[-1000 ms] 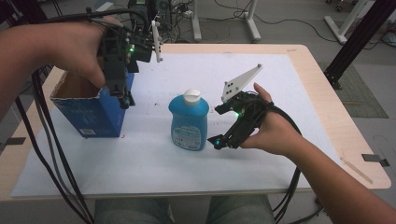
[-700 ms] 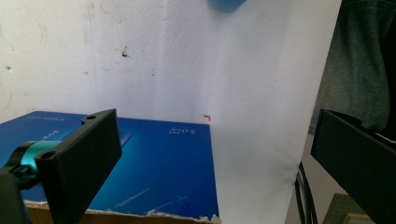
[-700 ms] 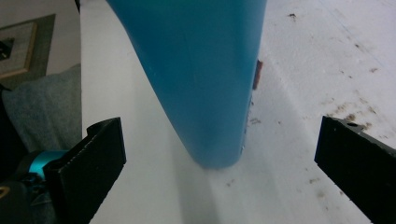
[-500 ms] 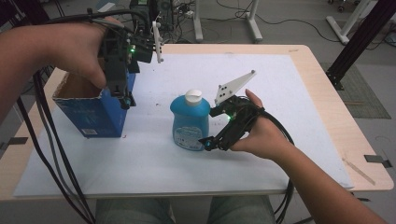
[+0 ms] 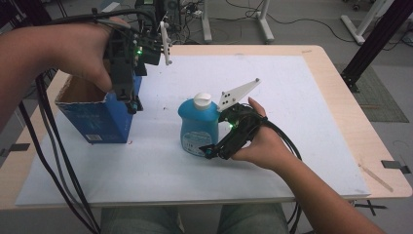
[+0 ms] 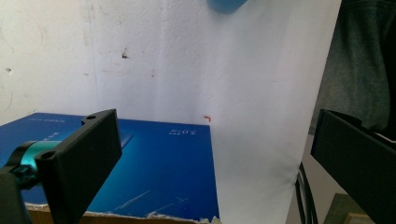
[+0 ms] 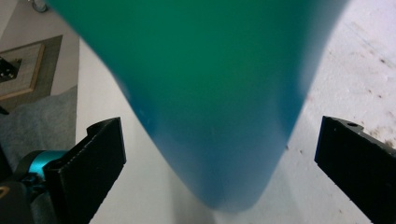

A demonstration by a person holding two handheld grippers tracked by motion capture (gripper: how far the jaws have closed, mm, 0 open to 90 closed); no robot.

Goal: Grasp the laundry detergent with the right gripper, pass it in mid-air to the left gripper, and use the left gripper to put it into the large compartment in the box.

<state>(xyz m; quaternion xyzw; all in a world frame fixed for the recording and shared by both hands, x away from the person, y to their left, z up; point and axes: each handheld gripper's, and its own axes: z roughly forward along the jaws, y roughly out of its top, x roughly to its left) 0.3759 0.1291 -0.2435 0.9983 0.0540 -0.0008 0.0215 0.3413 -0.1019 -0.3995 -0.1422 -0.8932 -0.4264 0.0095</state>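
A blue bottle (image 5: 197,127) with a white cap stands upright in the middle of the white mat (image 5: 302,122). My right gripper (image 5: 210,148) is at the bottle's lower right side, low over the mat. In the right gripper view the bottle (image 7: 210,93) looms between the jaws of my right gripper (image 7: 219,140), which stands open around it without pressing. My left gripper (image 5: 131,105) hangs over the near right corner of an open blue carton (image 5: 100,119). It is open (image 6: 215,126) and holds nothing, with the carton's blue side (image 6: 154,168) below it.
The wooden table's edge (image 5: 341,68) frames the mat. A thin wooden stick (image 5: 375,176) lies near the right edge. Black cables (image 5: 53,161) trail down from the left gripper on the left side. Bare mat lies in front of and behind the bottle.
My right gripper has slid left to the bottle, so its open jaws now flank it. The left gripper and carton have stayed put.
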